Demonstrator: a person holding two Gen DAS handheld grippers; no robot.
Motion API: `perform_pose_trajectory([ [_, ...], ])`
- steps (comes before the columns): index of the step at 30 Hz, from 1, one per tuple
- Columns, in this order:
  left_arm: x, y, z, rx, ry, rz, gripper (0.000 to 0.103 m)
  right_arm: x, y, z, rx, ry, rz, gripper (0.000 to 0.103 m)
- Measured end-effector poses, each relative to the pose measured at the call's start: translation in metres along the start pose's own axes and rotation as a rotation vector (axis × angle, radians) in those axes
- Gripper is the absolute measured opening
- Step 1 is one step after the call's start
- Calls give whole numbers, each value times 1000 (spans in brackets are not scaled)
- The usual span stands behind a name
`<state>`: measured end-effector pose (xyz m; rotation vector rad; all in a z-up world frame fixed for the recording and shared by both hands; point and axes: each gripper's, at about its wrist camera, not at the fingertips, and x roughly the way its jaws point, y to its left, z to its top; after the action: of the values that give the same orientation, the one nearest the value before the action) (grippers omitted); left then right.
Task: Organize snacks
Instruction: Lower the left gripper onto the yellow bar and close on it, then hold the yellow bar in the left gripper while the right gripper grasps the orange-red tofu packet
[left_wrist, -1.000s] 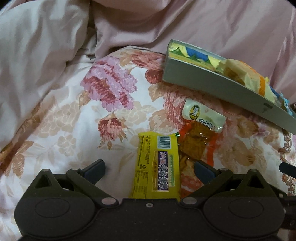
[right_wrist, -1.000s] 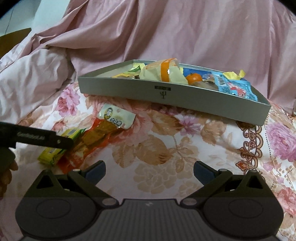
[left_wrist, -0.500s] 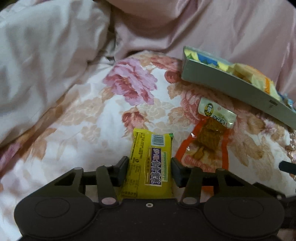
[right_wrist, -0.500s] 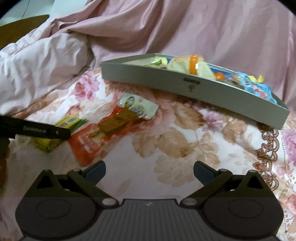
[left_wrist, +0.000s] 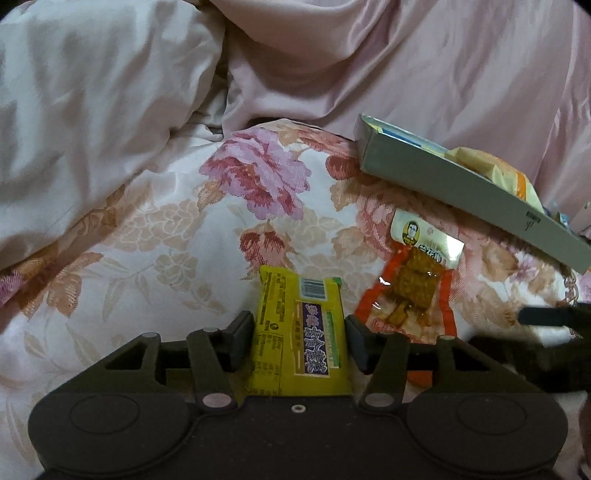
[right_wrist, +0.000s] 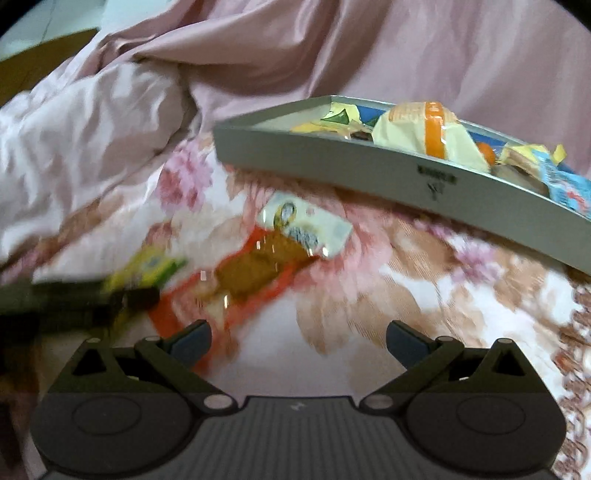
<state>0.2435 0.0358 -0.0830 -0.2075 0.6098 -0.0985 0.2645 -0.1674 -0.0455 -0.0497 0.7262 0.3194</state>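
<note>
1. Left tool (left_wrist: 300, 341) is clenched on the yellow snack bar (left_wrist: 301, 336): both fingers press against its long sides, and the bar stands lengthwise between them with its barcode end pointing away.
2. Right tool (right_wrist: 298, 341) is released, its fingers spread wide with only the flowered bedspread (right_wrist: 424, 295) between them; this view is blurred.
3. Just right of the yellow snack bar lies an orange packet (left_wrist: 412, 286) with a clear window showing a brown snack and a pale top end with a small printed portrait. It rests flat on the bedspread, close beside the bar; whether the two touch cannot be told.
4. From the right wrist view, the same orange packet (right_wrist: 266, 266) lies ahead and to the left, with the yellow bar's far end (right_wrist: 147, 264) further left, partly behind the dark shape of the other tool.
5. Farther off sits a shallow grey tray (right_wrist: 332, 151) on the bedspread, holding several wrapped snacks, among them a pale packet with an orange band (right_wrist: 428, 136) and a blue wrapper (right_wrist: 565, 184) at the right end.
6. Beyond the tray and to the left, a pink quilt (left_wrist: 110, 110) is bunched up.
</note>
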Motion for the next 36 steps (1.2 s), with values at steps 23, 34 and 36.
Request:
perform_pose_trajectory([
  [23, -1, 0, -3, 20, -17, -37, 71, 78, 24, 45, 14, 217, -119, 95],
  [34, -8, -17, -7, 105, 7, 37, 52, 12, 3, -7, -206, 248, 66, 82],
  [36, -11, -21, -9, 111, 13, 35, 51, -3, 0, -17, -217, 231, 91, 80],
])
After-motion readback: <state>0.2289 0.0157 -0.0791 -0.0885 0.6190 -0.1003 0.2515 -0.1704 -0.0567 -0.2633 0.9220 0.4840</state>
